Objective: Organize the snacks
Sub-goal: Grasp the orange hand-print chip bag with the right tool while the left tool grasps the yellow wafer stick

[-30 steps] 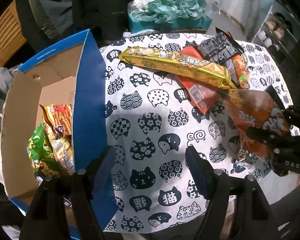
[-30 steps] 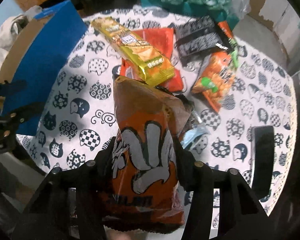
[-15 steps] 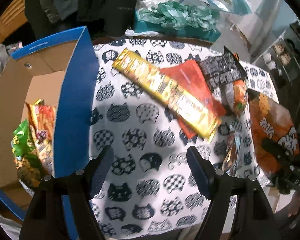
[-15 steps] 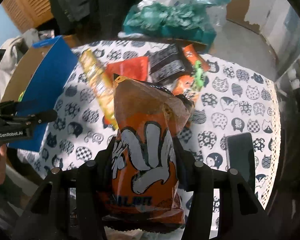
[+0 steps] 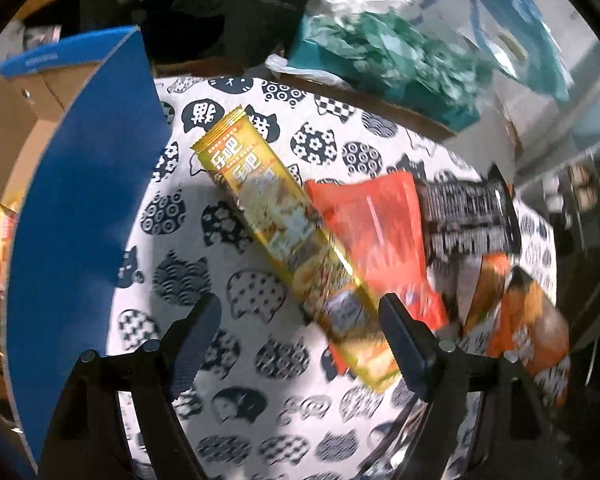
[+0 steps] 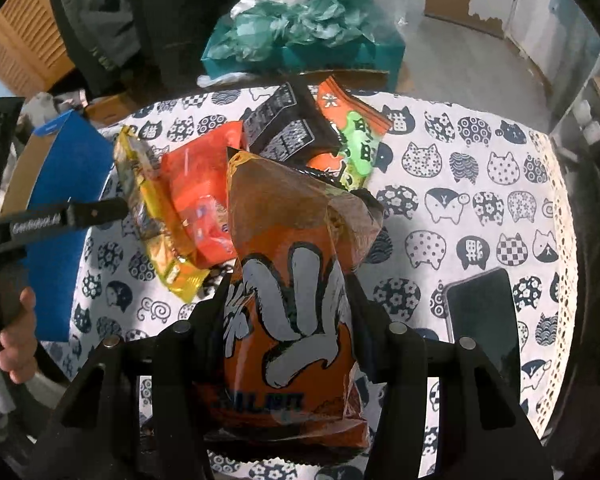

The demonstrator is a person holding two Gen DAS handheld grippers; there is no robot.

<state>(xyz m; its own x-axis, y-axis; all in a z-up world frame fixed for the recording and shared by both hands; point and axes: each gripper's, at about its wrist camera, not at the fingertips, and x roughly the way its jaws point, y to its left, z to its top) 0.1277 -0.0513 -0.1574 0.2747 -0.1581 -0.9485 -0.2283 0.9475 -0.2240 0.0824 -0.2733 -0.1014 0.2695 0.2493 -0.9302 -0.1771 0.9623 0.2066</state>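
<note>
My left gripper point(image 5: 296, 320) hovers over the cat-print tablecloth point(image 5: 228, 352). Its jaws are opening, and the lower end of a long yellow snack pack point(image 5: 284, 240) lies on the cloth below them, with neither pad pressing it. Beside that pack lie a red pack point(image 5: 376, 232) and a black pack point(image 5: 464, 216). My right gripper point(image 6: 288, 292) is shut on an orange snack bag point(image 6: 292, 280) held upright above the table. An orange-and-green bag point(image 6: 352, 136) lies behind it. The blue cardboard box point(image 5: 80, 200) stands at the left with snack bags inside.
A dark phone point(image 6: 484, 320) lies on the cloth at the right. A teal box with crumpled green paper point(image 6: 300, 32) sits behind the table. A person's hand point(image 6: 16, 340) grips the left tool's handle at the left edge.
My left gripper has swung right from beside the blue box to over the yellow pack, rolling as it went, and its jaws have widened. My right gripper has shifted sideways, keeping its hold on the orange bag.
</note>
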